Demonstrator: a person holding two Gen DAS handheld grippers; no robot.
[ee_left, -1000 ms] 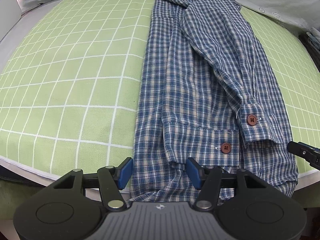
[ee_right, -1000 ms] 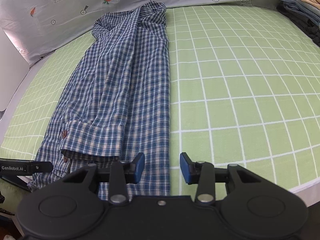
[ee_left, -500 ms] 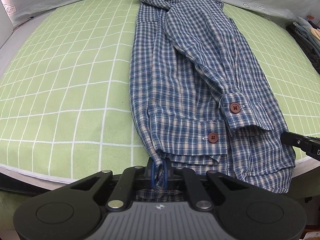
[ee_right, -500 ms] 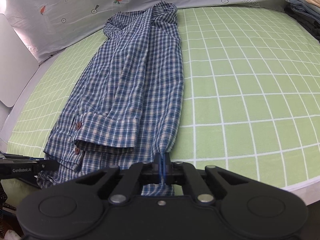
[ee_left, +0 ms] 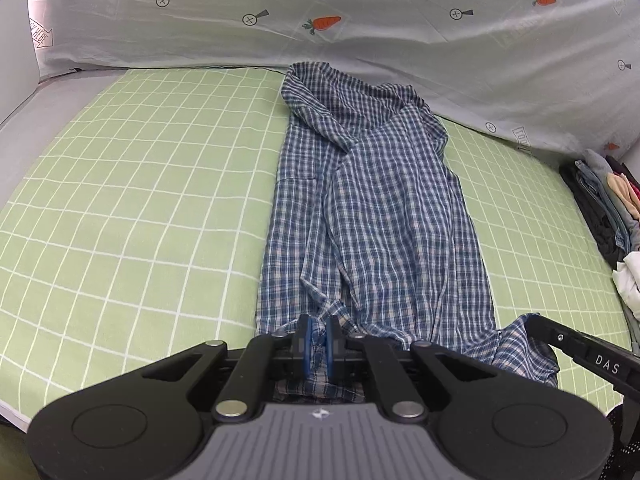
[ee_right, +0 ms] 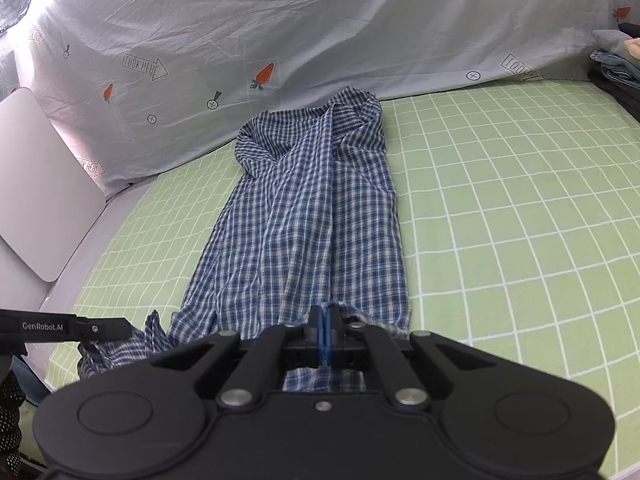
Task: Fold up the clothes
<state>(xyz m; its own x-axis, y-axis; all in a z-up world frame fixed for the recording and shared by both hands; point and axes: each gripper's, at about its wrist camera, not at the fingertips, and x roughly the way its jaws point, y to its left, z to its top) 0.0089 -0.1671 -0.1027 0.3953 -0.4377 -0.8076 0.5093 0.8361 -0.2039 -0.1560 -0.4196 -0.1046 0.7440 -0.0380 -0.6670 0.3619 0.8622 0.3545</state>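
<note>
A green grid-patterned bed sheet (ee_left: 132, 208) covers the bed, and behind it we see a pale cloth (ee_left: 360, 20) printed with carrots. Down the middle lies the blue plaid shirt (ee_left: 372, 220), folded into a long strip with its collar at the far end. Our left gripper (ee_left: 317, 336) is pinching the near hem at one corner, and our right gripper (ee_right: 325, 334) is clamped on the hem at the other. A stack of folded clothes (ee_left: 608, 208) sits at the right edge.
</note>
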